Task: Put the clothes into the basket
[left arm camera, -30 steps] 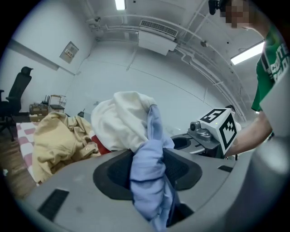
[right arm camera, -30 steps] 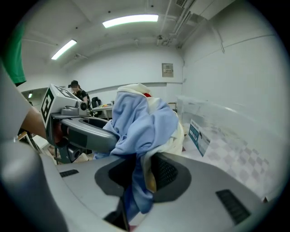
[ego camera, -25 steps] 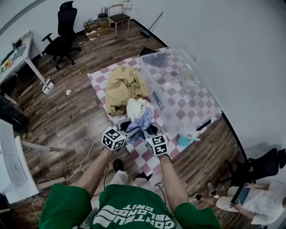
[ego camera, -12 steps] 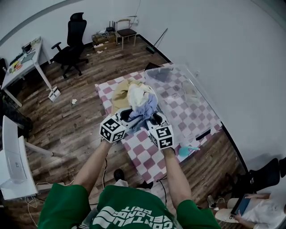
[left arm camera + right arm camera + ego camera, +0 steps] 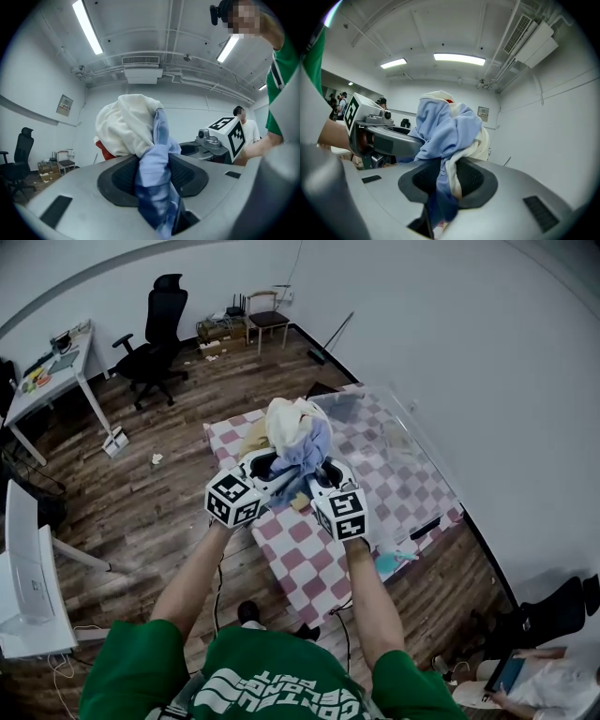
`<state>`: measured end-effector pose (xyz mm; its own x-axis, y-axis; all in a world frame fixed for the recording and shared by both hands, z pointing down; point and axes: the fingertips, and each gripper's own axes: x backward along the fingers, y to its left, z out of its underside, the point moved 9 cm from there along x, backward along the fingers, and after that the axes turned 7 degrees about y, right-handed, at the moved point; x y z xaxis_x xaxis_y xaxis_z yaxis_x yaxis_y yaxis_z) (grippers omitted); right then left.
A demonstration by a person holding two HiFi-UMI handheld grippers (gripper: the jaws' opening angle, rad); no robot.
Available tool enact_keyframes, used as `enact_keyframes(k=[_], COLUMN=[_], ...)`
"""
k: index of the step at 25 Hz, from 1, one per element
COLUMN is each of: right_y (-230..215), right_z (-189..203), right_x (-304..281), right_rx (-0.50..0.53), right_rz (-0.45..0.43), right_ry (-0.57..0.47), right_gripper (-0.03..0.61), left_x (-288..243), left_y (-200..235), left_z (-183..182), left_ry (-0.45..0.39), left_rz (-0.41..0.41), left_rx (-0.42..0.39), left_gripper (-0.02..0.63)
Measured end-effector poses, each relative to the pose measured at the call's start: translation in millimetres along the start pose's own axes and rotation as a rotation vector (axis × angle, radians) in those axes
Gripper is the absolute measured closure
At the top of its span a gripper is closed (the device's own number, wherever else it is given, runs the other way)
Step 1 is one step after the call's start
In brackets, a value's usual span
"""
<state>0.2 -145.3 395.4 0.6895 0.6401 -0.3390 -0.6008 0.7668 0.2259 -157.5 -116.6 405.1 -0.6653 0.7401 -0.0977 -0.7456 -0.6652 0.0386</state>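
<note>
You are mid-carry: your left gripper (image 5: 265,468) and right gripper (image 5: 319,472) are each clamped on the bundle of clothes (image 5: 296,432), with blue and cream cloth pinched between both pairs of jaws. The bundle bulges just beyond them. Farther right lies the clear basket (image 5: 419,444). Next, carry the bundle over its rim and release.

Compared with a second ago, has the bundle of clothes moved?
Yes. The bundle of clothes has been lifted up off the checkered mat and now sits level with the clear basket's near corner.
</note>
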Motion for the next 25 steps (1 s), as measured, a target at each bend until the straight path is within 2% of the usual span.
enact_keyframes(k=[5, 11, 18, 25], right_y=[-1, -24, -83, -155], right_z=[-16, -24, -19, 15], right_x=[0, 15, 53, 92], right_rx=[0.015, 0.006, -0.005, -0.025], right_rz=[0.045, 0.122, 0.202, 0.229], right_ry=[0.002, 0.008, 0.001, 0.016], right_gripper=[0.476, 0.476, 0.476, 0.476], left_x=[0, -27, -91, -172], left_y=[10, 8, -18, -58], left_z=[-12, -32, -59, -65], left_ry=[-0.019, -0.043, -0.06, -0.043], left_rz=[0.037, 0.106, 0.182, 0.218], left_rx=[-0.002, -0.011, -0.034, -0.029], left_gripper=[0.436, 0.436, 0.436, 0.436])
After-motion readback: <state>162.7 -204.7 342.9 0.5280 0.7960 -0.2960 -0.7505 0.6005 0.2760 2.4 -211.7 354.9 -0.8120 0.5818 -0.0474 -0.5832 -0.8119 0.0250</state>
